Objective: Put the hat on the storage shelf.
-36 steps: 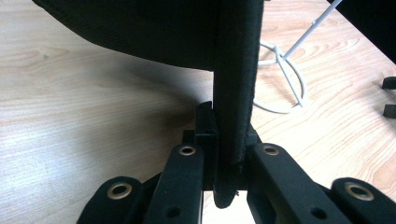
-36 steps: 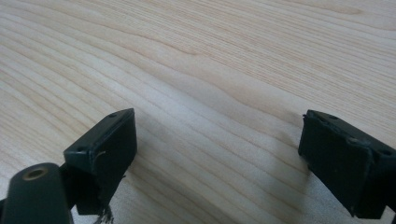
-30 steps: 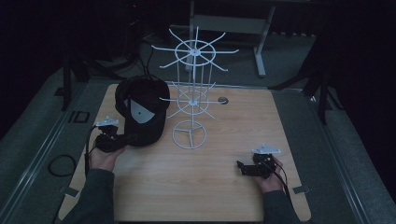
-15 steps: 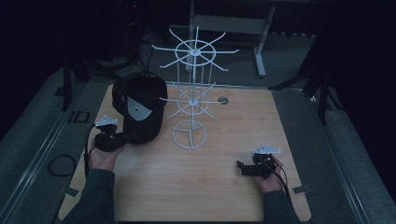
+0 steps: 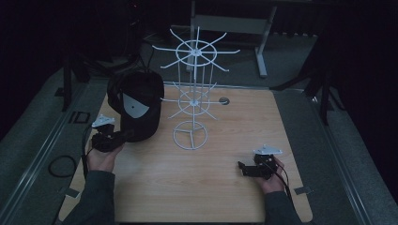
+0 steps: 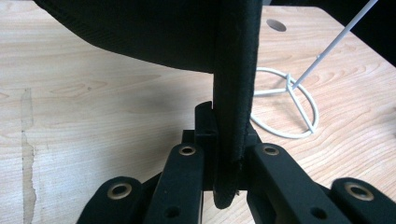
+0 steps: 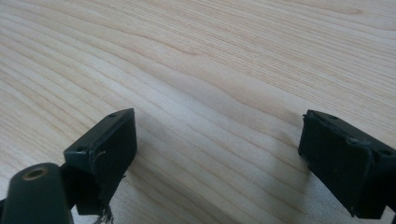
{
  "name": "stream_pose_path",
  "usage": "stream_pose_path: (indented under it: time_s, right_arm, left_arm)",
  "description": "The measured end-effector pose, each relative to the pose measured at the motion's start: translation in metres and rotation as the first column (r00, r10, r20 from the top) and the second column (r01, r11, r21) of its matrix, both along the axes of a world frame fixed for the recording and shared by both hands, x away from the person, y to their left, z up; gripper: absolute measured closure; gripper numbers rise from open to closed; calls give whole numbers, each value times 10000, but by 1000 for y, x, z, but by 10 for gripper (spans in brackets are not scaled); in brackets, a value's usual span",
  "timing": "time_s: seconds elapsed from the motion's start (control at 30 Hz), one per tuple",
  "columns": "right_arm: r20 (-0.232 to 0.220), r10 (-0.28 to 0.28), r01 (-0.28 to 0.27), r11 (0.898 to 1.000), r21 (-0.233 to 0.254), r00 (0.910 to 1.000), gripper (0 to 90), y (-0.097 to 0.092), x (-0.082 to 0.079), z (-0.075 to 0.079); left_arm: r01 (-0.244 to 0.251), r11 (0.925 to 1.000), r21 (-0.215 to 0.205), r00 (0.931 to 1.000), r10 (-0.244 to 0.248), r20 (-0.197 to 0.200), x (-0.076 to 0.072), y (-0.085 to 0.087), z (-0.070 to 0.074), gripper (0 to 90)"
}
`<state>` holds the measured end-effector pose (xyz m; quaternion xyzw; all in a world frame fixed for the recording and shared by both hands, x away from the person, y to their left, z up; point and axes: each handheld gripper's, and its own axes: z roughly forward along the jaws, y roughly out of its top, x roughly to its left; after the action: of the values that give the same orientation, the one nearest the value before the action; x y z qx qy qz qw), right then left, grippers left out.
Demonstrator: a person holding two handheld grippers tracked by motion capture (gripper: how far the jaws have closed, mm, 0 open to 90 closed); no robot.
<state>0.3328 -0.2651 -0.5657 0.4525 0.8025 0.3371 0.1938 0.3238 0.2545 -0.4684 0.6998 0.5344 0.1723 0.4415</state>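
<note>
While clamped, cap brim [image 6: 233,93] between fingers [image 6: 187,182].

cap [image 5: 136,105] left of rack [image 5: 190,110] | both on table [image 5: 211,187]

The cap [image 5: 136,105] is black, with a white patch showing inside its open crown. In the high view it sits left of centre in the frame, raised on edge so that the hollow faces up and toward the camera, its lower edge near the wooden table top. Its brim [image 6: 233,93] points down and toward the lower left of that view. In the left gripper view the brim runs as a thick dark band with a stitched edge from the top of the frame down to the lower middle, standing nearly upright, while the cap's ribbed dark cloth spreads across the upper left.
</note>
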Motion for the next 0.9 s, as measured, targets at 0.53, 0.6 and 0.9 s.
stream_pose_path:
  time_s: [0.53,0.6,0.9]
  right_arm:
    - [19,6,-6,10000,-1,10000,113,0,0,0]
    - [20,5,-5,10000,0,10000,113,0,0,0]
    - [18,5,-5,10000,1,10000,113,0,0,0]
  left_arm:
    - [-173,9998,73,9987,169,491,-7,-1,10,865]
    - [-144,9999,23,9984,142,545,-7,-1,11,866]
    - [-276,9996,23,9961,273,834,-10,-1,16,865]
